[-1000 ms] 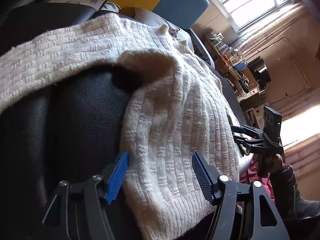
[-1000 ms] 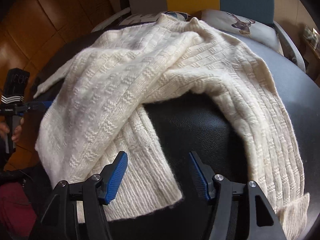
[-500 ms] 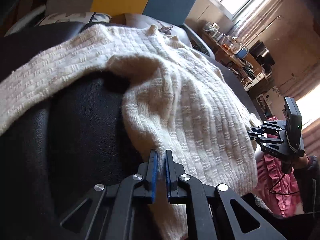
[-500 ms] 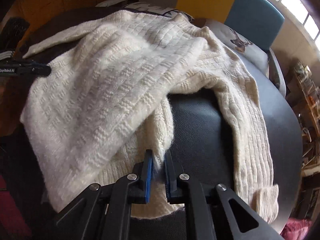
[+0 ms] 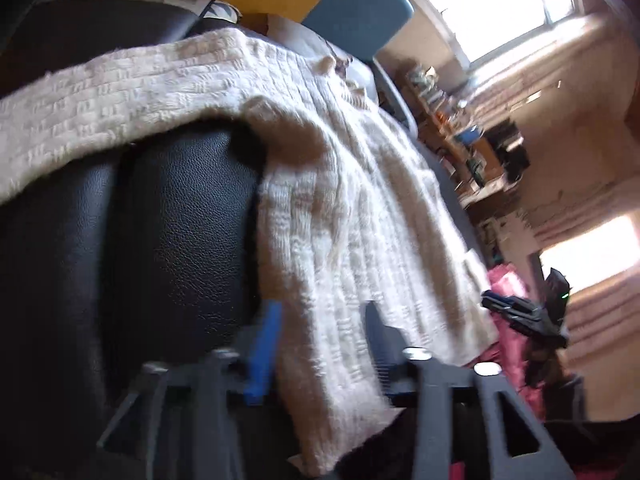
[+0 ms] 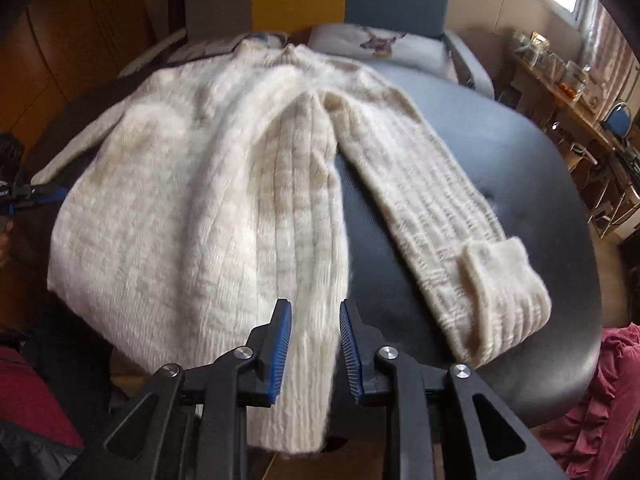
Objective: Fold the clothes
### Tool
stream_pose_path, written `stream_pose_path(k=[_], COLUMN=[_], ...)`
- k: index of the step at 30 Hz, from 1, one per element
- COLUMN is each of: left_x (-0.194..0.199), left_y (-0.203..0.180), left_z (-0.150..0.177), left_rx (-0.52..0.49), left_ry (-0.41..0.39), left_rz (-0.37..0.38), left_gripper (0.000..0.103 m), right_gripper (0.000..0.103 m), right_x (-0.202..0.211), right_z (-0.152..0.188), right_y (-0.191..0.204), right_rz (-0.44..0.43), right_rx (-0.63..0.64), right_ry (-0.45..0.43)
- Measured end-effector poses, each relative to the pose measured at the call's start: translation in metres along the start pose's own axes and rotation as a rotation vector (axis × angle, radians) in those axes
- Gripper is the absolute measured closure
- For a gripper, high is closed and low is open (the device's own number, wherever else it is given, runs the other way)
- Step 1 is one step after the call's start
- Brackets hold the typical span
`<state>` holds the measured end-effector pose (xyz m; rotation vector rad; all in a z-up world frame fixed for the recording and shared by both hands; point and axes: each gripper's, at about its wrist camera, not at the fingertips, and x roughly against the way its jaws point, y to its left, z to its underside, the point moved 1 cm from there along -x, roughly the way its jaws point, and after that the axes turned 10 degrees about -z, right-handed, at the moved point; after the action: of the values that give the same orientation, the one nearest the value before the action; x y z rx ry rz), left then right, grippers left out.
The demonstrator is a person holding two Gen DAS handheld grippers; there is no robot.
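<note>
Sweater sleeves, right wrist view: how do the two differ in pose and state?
The right sleeve lies fully on the black cushion, running straight out, its cuff turned back. The left sleeve trails off the cushion's far edge; its end is out of sight. The right sleeve sits apart from the sweater body, with bare cushion between; the left stays close. Both are cream knit.

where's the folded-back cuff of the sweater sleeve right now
In the right wrist view the cuff lies at lower right on the black seat, at the end of the sleeve, right of the open right gripper.
</note>
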<state>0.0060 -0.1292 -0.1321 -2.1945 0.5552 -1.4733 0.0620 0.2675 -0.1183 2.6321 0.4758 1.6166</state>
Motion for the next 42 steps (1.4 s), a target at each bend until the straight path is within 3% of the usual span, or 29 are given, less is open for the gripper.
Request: stream_pose_path(k=[3,6,7,9,13,14,15,16,17,21,23,24,29,34,38,42], left_x=[0.005,0.006,0.003,-0.004,-0.029,-0.035,-0.040,-0.045,-0.044,-0.030,-0.016,-0.008,0.032,0.111,0.175,0.208], left_y=[0.013,0.020,0.017,0.016,0.004,0.001,-0.005,-0.015,-0.024,-0.019,0.002,0.015,0.077,0.150,0.199,0.240], left_z=[-0.001,-0.001,-0.001,-0.001,-0.006,-0.007,-0.007,-0.005,-0.001,0.010,0.016,0.020,0.030,0.027,0.030,0.025], left_rx=[0.075,0.081,0.064,0.028,-0.007,-0.015,-0.009,-0.016,-0.043,-0.015,0.051,0.088,0.273,0.491,0.581,0.601], left_ry=[-0.040,-0.096,-0.104,-0.096,-0.056,-0.046,0.000,0.042,0.049,0.079,0.058,0.045,-0.065,-0.282,-0.394,-0.416], left_rz=[0.022,-0.026,-0.050,-0.047,-0.012,-0.003,0.080,0.173,0.196,0.147,0.112,0.097,-0.053,-0.378,-0.673,-0.799], left_gripper=[0.041,0.041,0.041,0.041,0.040,0.046,0.055,0.074,0.079,0.073,0.052,0.047,0.046,0.047,0.047,0.046], right_gripper=[0.078,0.078,0.078,0.078,0.078,0.078,0.078,0.078,0.078,0.077,0.077,0.076,0.076,0.076,0.076,0.076], right_x=[-0.017,-0.041,-0.053,-0.074,-0.074,-0.073,-0.072,-0.071,-0.070,-0.071,-0.071,-0.071,-0.075,-0.080,-0.084,-0.102], right_z=[-0.023,-0.028,-0.026,-0.018,-0.013,-0.012,-0.010,-0.009,-0.009,-0.009,-0.010,-0.010,-0.028,-0.050,-0.067,-0.090], right_y=[0.003,0.014,0.021,0.030,0.021,0.016,0.012,0.007,0.002,-0.006,-0.003,-0.002,0.034,0.083,0.122,0.165], right_rz=[0.029,-0.073,-0.072,-0.011,-0.035,-0.047,-0.053,-0.058,-0.072,-0.092,-0.073,-0.067,-0.094,-0.137,-0.172,-0.226], right_rx=[0.028,0.030,0.049,0.072,-0.001,-0.022,-0.038,-0.050,-0.079,-0.114,-0.085,-0.075,0.018,0.130,0.220,0.302], right_ry=[-0.003,0.034,0.069,0.115,0.073,0.070,0.070,0.070,0.067,0.062,0.063,0.067,0.048,0.012,-0.017,-0.017])
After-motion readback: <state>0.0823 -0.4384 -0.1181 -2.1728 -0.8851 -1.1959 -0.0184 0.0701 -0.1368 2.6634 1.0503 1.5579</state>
